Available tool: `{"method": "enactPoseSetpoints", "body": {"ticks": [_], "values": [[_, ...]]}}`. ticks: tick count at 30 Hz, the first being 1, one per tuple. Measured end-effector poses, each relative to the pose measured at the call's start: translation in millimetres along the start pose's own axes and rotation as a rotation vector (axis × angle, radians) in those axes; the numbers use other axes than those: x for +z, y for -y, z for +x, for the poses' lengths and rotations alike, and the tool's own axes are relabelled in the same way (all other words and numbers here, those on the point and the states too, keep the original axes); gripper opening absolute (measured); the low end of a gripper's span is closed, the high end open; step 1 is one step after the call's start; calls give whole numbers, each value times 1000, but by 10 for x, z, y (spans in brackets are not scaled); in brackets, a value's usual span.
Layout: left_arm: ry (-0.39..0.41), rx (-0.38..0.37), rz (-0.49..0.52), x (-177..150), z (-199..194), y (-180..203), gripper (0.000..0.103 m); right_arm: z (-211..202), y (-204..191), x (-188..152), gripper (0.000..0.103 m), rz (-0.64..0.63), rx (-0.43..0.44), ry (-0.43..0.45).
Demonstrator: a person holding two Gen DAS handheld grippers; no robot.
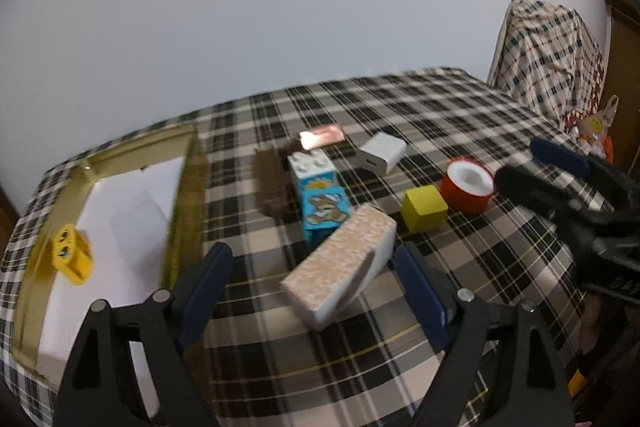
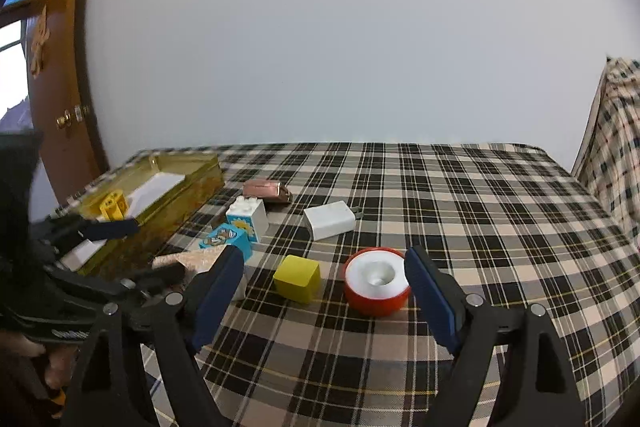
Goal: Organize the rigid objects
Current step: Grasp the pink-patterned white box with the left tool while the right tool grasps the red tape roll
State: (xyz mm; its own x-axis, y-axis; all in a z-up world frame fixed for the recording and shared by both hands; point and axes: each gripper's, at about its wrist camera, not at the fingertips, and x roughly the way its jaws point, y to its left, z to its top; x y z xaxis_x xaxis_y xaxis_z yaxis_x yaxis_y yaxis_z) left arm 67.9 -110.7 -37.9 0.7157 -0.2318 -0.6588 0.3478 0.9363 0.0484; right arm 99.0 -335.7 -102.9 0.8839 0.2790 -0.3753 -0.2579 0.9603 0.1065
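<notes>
A gold tin box (image 1: 182,195) with a white lining holds a yellow brick with eyes (image 1: 72,259); both also show in the right wrist view, the box (image 2: 188,195) and the brick (image 2: 112,205). My left gripper (image 1: 316,267) is open around a speckled beige-and-white block (image 1: 340,263), not touching it. Beyond lie a blue-and-white bear brick (image 1: 318,195), a yellow cube (image 1: 424,207), a red-and-white cup (image 1: 468,185), a white charger (image 1: 382,151) and a pink shiny case (image 1: 322,137). My right gripper (image 2: 324,267) is open, with the yellow cube (image 2: 297,278) and red cup (image 2: 377,281) between its fingers.
A brown brush (image 1: 272,183) lies beside the bear brick. The plaid-covered table (image 2: 460,211) stretches right. A plaid-draped chair (image 1: 548,59) and a toy rabbit (image 1: 596,131) stand at far right. A wooden door (image 2: 60,87) is at left.
</notes>
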Motion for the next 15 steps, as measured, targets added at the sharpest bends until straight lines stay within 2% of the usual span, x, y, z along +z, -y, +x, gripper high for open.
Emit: {"method": "enactPoseSetpoints", "body": {"ticks": [4,6,7,9,10,15], "values": [[-41,-17,22,-14,123,57,73,12,96,1,85,21,-37,-10],[-76,-36,5,-46,224,42,54,27,157,7,85,47,-36,-22],[-94,-47,-4,-68,265,25,50,51,185,2,85,54,-38,-32],[-107,-88,-35,-69,285,-19,28,116,225,3,85,64,-55,-65],[-103,-97,-41,-73,279,-23,24,139,244,-2,85,68,-62,-74],[-71,-116,-29,-85,205,-5,23,289,309,37,85,56,-128,-120]]}}
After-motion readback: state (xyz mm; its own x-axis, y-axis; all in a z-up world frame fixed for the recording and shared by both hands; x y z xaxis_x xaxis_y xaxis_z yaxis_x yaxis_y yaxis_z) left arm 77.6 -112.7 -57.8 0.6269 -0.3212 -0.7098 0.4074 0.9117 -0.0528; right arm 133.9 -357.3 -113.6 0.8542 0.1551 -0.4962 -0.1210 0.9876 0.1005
